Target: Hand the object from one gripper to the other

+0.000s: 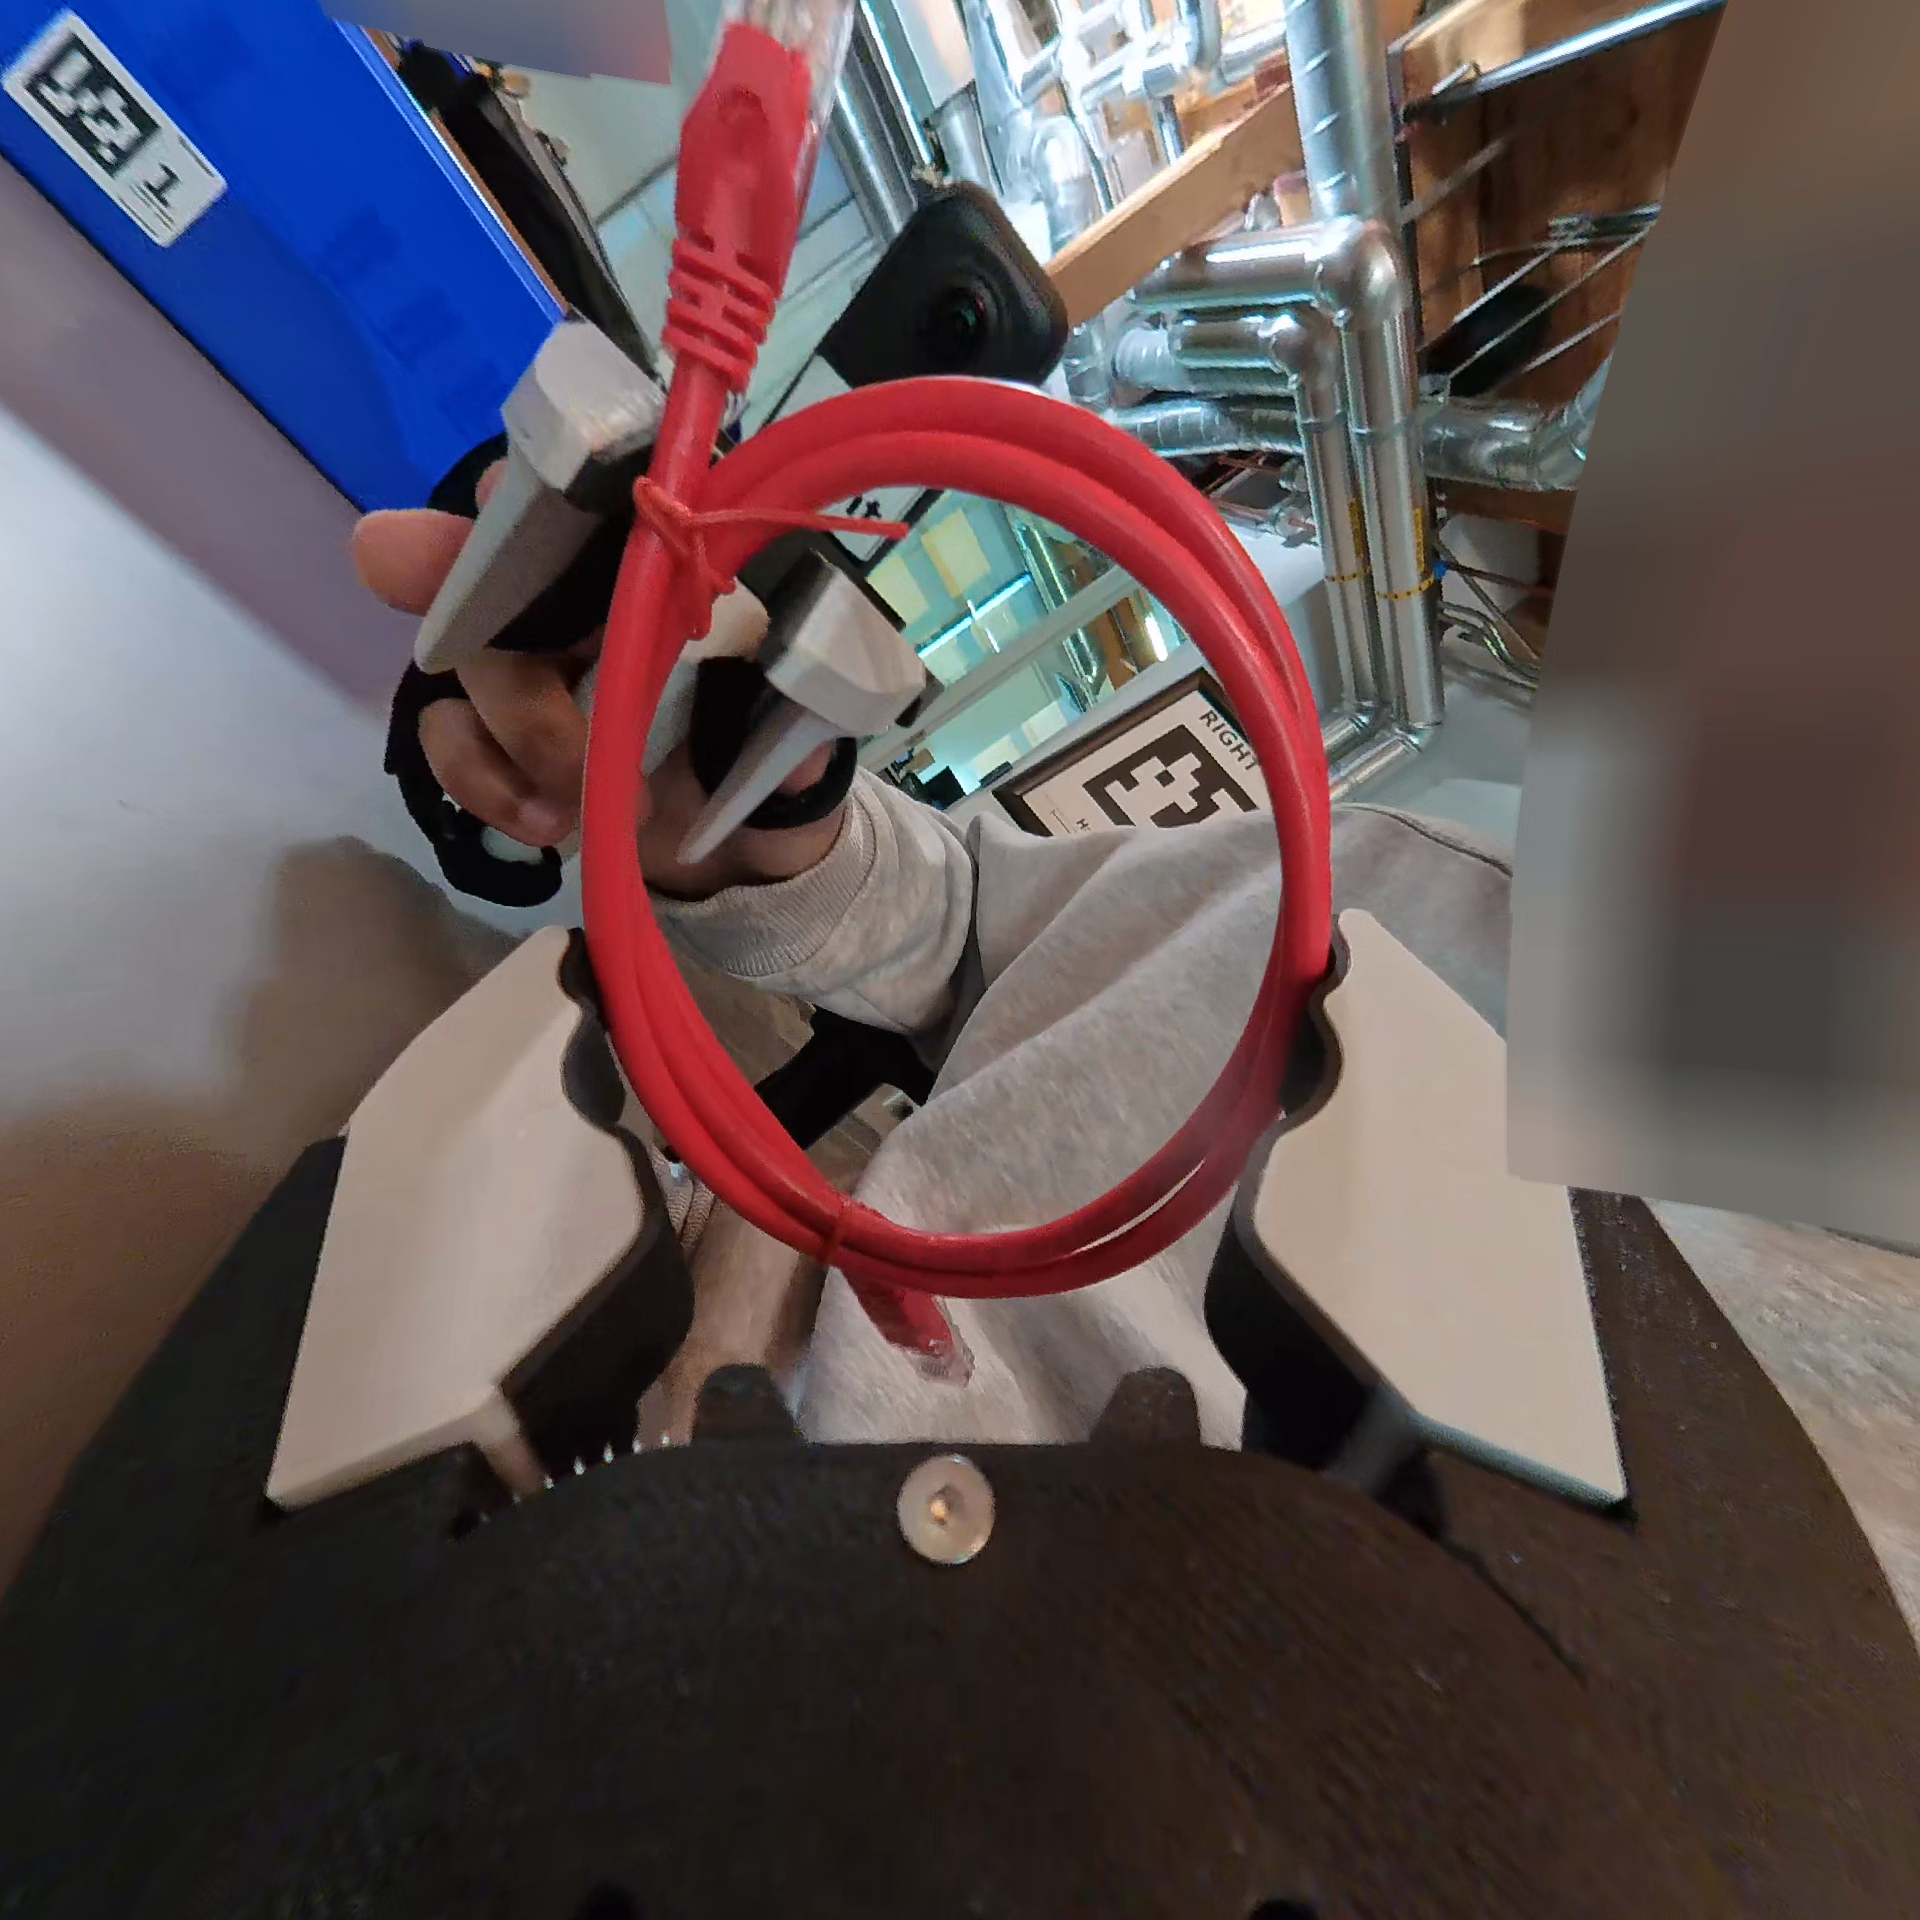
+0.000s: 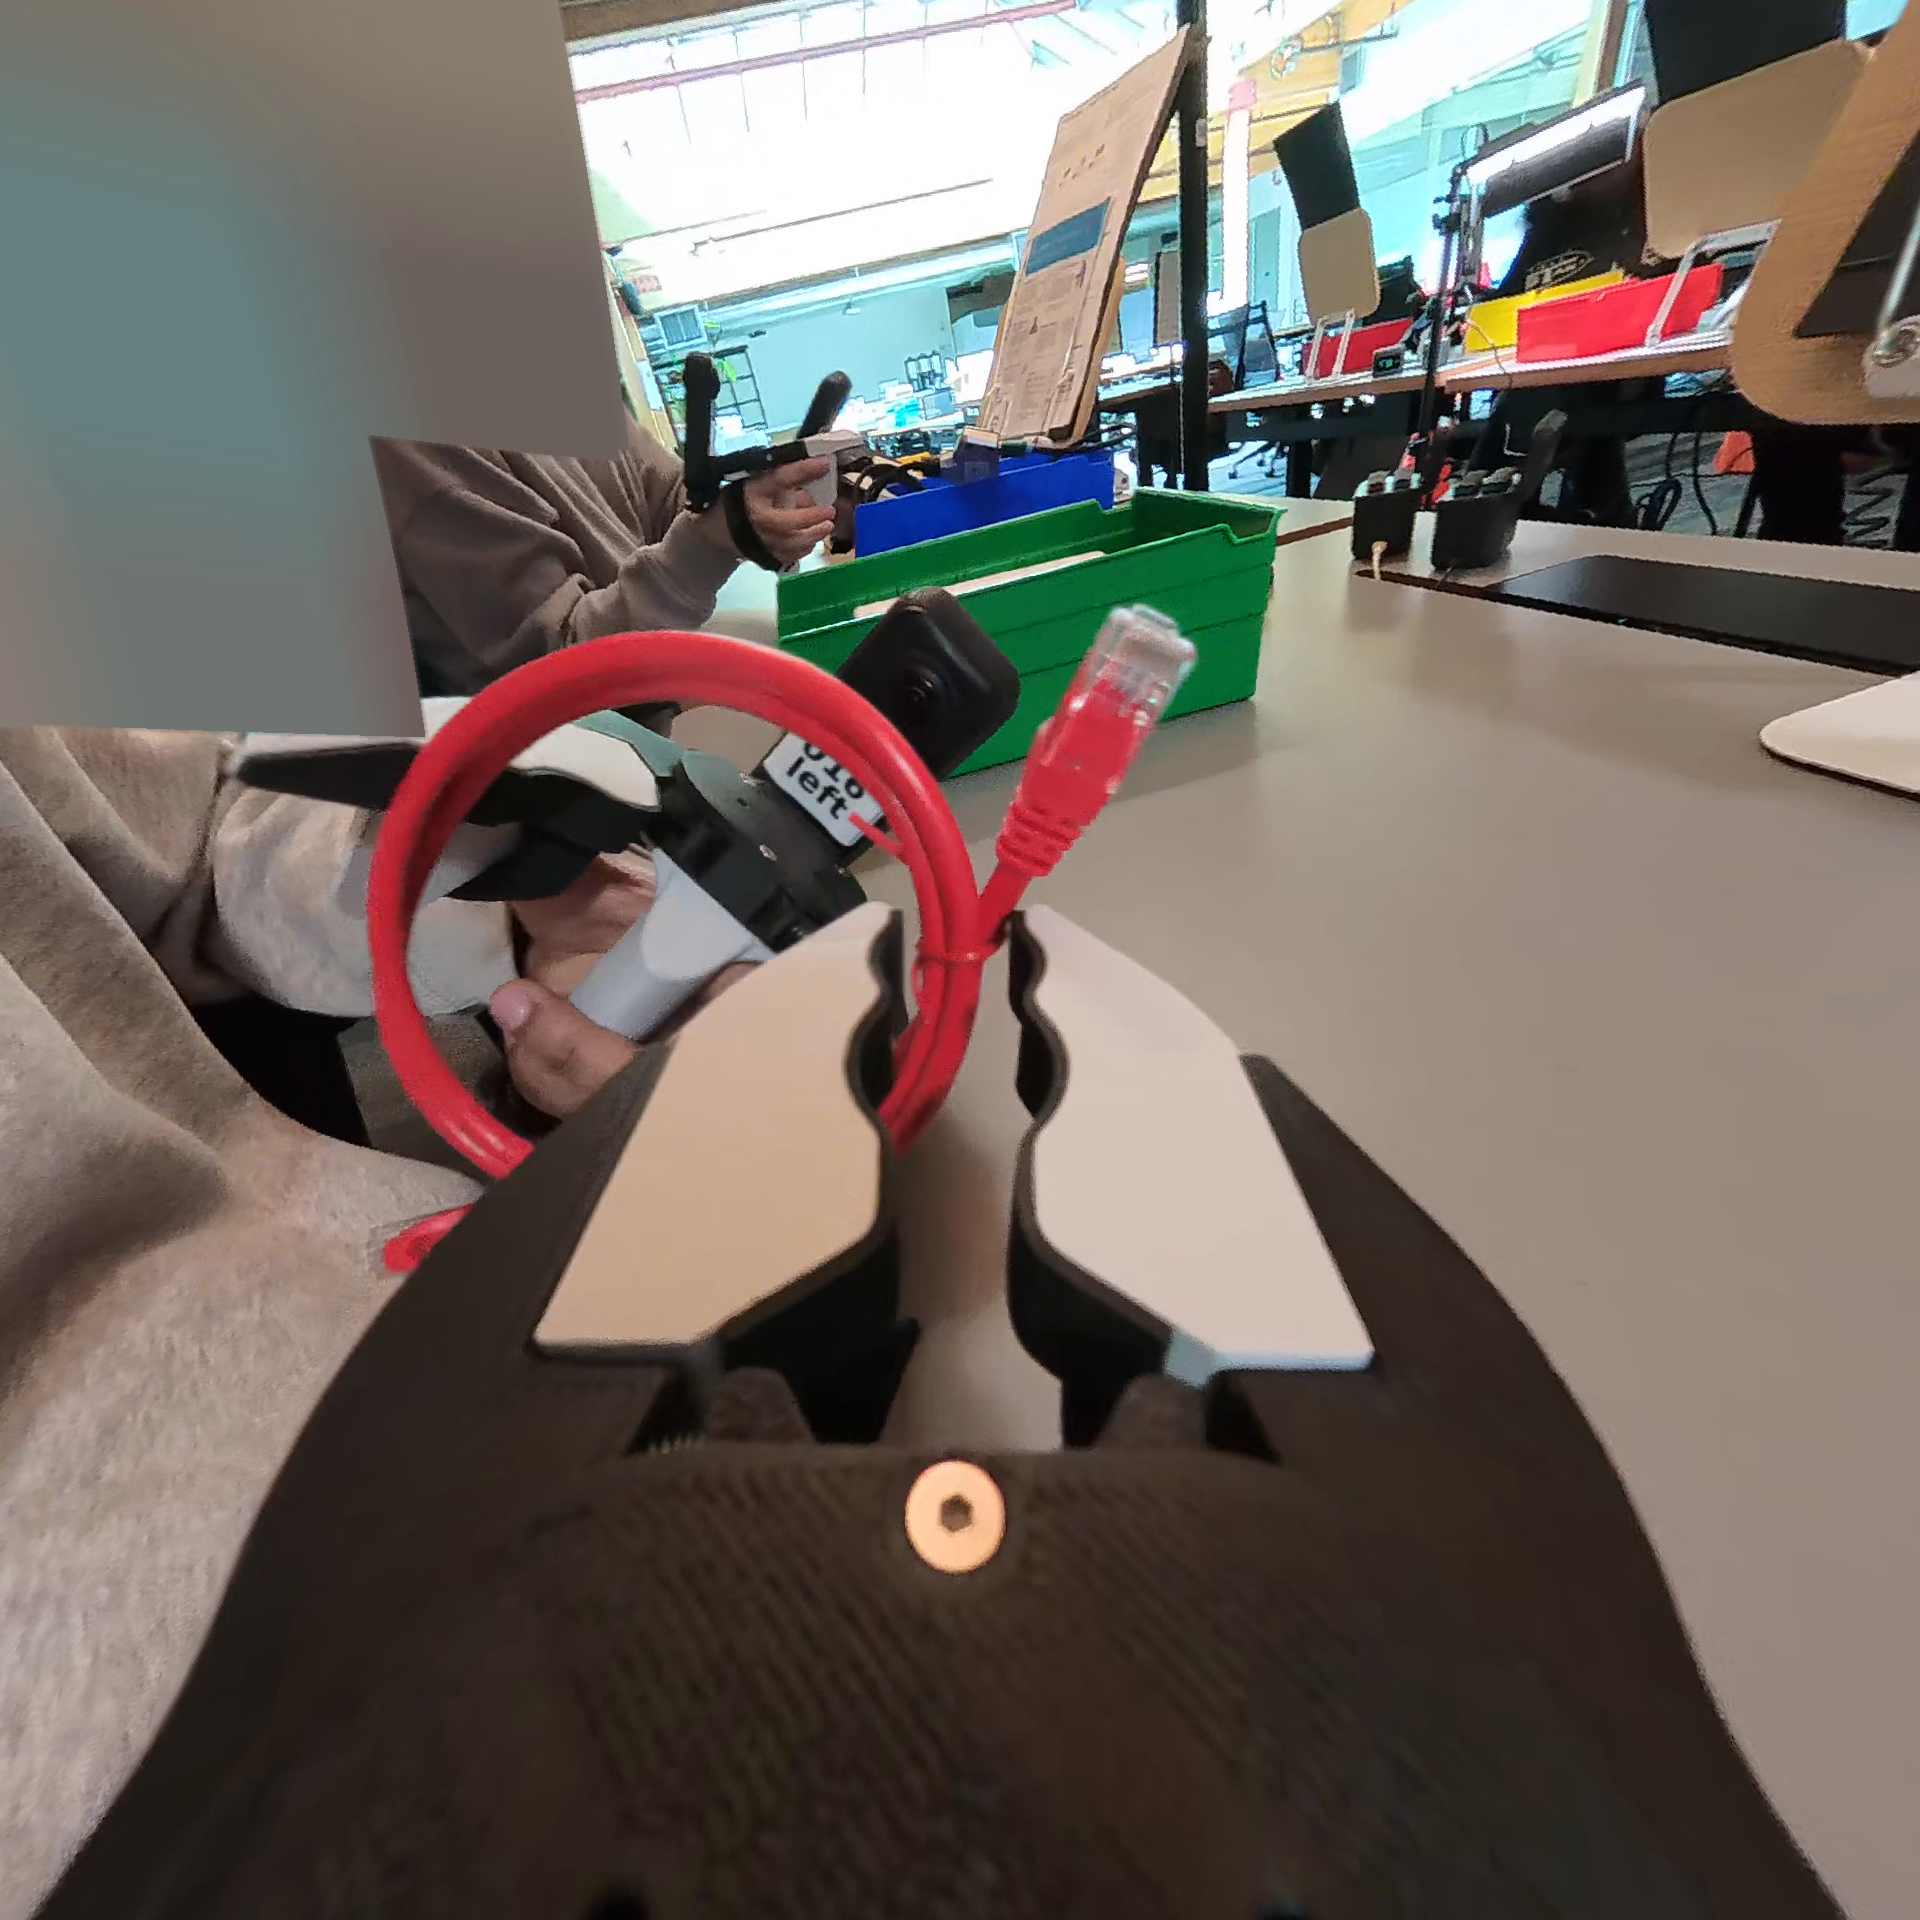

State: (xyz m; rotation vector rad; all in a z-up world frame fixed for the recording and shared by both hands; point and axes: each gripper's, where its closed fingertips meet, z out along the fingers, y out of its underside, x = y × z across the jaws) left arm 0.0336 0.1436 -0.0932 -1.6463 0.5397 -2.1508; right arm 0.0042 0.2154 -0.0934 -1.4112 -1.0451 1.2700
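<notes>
Red cable [image 1: 613, 831] is rolled into one ring and is up in the air above the table [image 2: 1455, 935], between the two grippers. The left gripper [image 1: 956, 966] has its fingers wide, and they touch the ring at its 3 and 9 o'clock sides, so it seems to be the one holding it. The right gripper [image 2: 951, 925] has its fingers a little apart, with the cable in the gap but not squeezed. In the right wrist view the ring lies toward 10 o'clock and stands on its edge. One plug [image 2: 1112, 717] points to 1 o'clock. The right gripper only needs to close where it is. There is one cable, two plugs, two thin ties and two grippers.
</notes>
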